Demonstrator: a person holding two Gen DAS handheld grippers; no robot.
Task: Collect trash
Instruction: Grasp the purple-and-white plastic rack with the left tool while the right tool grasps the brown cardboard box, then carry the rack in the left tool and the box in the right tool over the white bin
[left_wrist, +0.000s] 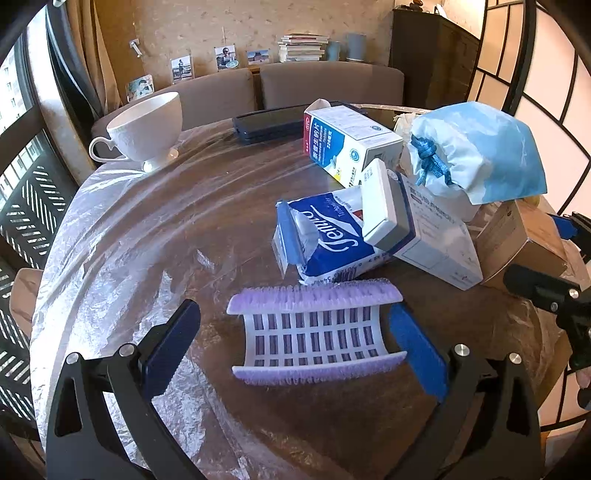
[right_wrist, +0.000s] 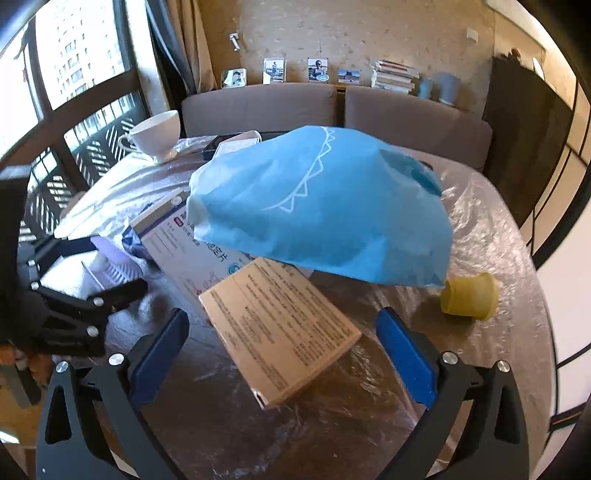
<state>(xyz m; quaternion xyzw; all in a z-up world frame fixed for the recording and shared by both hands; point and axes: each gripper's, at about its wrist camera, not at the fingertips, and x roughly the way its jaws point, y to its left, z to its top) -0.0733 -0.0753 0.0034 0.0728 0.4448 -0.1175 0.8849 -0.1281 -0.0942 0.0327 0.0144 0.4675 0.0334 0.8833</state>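
Observation:
My left gripper (left_wrist: 293, 341) is open, its jaws standing on either side of a purple and white brush (left_wrist: 314, 328) lying on the table. Behind the brush lie a blue Tempo tissue pack (left_wrist: 325, 240), a small white and grey box (left_wrist: 386, 205), a long white box (left_wrist: 439, 236) and a blue and white medicine box (left_wrist: 351, 142). A blue drawstring bag (left_wrist: 476, 151) sits on the pile, also in the right wrist view (right_wrist: 325, 206). My right gripper (right_wrist: 282, 338) is open around a tan cardboard box (right_wrist: 284, 328), also seen from the left (left_wrist: 517, 240).
The round table (left_wrist: 147, 236) is covered in clear plastic film. A white teacup (left_wrist: 146, 127) stands at the far left, a dark flat case (left_wrist: 269, 123) at the back. A yellow cup (right_wrist: 469, 295) lies on its side at the right. Sofa backs stand behind the table.

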